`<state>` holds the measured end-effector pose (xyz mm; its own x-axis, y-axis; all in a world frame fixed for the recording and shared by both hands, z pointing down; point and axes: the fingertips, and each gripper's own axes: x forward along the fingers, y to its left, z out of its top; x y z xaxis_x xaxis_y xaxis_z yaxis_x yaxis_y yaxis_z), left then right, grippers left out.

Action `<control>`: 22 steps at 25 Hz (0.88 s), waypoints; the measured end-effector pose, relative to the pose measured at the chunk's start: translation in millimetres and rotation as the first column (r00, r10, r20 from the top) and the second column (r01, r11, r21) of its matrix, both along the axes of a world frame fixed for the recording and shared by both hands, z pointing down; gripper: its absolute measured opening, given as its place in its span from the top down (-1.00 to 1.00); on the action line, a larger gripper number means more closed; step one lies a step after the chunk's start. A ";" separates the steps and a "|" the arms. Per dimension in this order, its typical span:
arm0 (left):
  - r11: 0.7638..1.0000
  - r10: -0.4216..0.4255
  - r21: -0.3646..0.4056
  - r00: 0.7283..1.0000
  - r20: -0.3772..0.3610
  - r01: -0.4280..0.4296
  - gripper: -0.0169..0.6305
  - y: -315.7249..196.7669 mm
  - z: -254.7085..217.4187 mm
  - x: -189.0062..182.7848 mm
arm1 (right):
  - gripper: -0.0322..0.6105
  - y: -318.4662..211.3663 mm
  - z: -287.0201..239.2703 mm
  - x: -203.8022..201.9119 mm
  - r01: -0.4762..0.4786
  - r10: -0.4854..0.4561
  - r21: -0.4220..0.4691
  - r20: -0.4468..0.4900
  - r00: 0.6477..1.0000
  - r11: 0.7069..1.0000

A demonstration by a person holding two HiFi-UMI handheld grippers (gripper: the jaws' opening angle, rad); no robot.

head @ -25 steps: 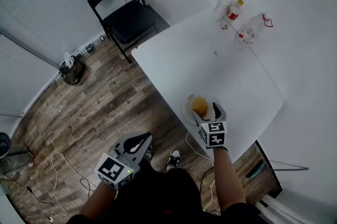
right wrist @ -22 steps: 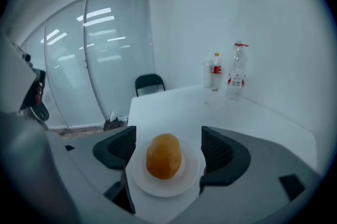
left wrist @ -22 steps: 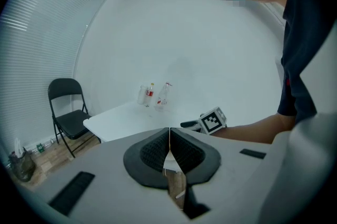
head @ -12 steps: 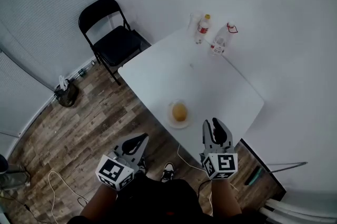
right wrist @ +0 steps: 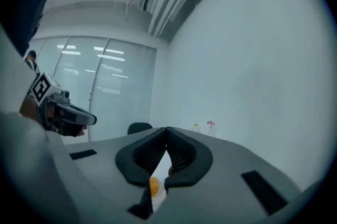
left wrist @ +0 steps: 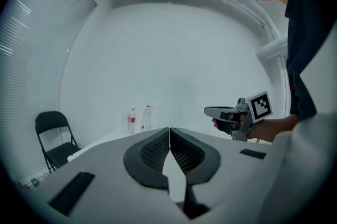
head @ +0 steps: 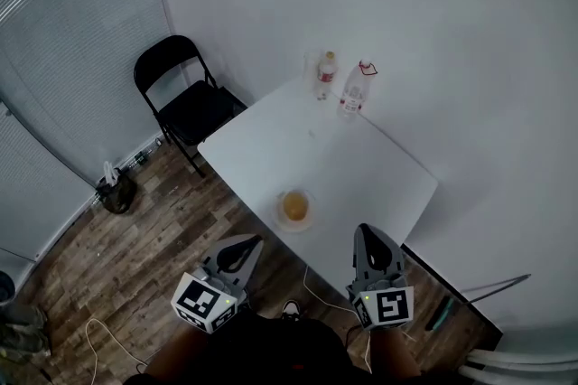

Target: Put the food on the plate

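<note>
Food (head: 294, 206) is on the plate (head: 279, 220), mid-frame. Our left gripper (head: 246, 244) and right gripper (head: 368, 235) have jaws pressed together, empty, the right's just closed. We keep clear.

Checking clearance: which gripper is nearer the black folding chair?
Left. The left gripper hangs over the floor toward the folding chair; the right gripper is farther off, at the near edge of the table.

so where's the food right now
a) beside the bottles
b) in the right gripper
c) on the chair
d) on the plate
d: the orange food lies on the plate near the table edge, with neither gripper touching it.
</note>
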<state>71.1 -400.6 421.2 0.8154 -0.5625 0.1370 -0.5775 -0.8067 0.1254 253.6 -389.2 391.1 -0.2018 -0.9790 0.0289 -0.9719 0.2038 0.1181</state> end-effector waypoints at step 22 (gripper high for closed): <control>0.994 0.065 0.092 0.998 -0.023 -0.063 0.88 1.5 -37.2 -46.6 | 0.83 2.1 -51.9 -84.0 0.116 -0.109 0.059 -0.102 0.989 0.992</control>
